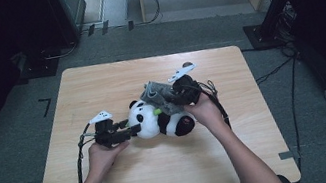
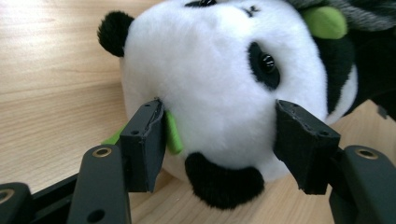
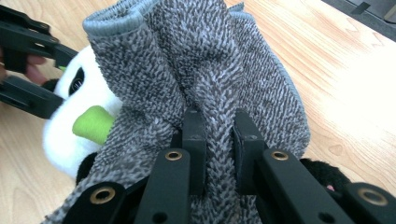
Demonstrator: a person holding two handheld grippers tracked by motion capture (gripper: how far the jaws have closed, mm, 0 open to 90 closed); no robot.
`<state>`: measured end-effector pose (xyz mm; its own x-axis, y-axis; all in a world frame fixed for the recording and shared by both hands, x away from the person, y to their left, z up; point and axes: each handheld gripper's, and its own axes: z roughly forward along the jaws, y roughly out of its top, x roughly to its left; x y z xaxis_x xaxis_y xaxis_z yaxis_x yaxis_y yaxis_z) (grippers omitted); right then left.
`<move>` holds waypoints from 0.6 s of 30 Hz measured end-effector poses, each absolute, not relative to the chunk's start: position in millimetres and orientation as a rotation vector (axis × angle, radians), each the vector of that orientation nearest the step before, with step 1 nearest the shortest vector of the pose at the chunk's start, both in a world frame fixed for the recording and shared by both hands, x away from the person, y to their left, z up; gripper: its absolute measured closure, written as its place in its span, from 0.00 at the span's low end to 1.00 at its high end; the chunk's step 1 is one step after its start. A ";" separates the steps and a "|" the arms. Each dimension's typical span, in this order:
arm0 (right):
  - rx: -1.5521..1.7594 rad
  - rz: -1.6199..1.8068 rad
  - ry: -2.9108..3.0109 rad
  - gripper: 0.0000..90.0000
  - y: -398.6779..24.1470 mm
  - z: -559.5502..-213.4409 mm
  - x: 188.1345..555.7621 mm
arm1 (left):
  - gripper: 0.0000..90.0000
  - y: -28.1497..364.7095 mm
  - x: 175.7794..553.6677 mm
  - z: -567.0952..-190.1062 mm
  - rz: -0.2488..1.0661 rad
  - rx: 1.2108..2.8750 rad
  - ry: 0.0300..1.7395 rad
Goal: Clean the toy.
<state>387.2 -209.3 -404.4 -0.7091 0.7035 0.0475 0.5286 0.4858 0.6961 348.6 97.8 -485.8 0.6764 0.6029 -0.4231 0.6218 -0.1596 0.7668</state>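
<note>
A: How is the toy panda (image 1: 158,118) kept in place on the bench (image 1: 98,82)?

B: At the left, its white head is clasped by the left tongs (image 2: 219,140), one pad on each cheek, so the head is pinned while the panda is lying on the wood near the middle of the bench. A green tag (image 2: 172,133) is seen just beside one pad.

A: And why is it held there?

B: It is judged that the head is being steadied so that the grey knitted cloth (image 3: 201,70) can be worked over the body without the toy sliding.

A: What is done further right?

B: A fold of that cloth is pinched tight in the closed right tongs (image 3: 219,135). The cloth is draped over the panda's body, next to a green patch (image 3: 93,123), and is bunched up at its far right side.
</note>
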 end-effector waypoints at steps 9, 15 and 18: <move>1.078 1.095 2.506 0.89 -211.7 -409.8 395.0 | 0.28 92.5 349.2 -497.2 -0.038 1.908 0.867; 1.093 1.102 2.506 0.90 -209.9 -413.6 400.0 | 0.12 79.2 351.3 -505.8 0.025 1.888 0.851; 1.087 1.099 2.505 0.90 -207.0 -414.8 400.4 | 0.10 74.6 351.2 -507.9 0.062 1.886 0.853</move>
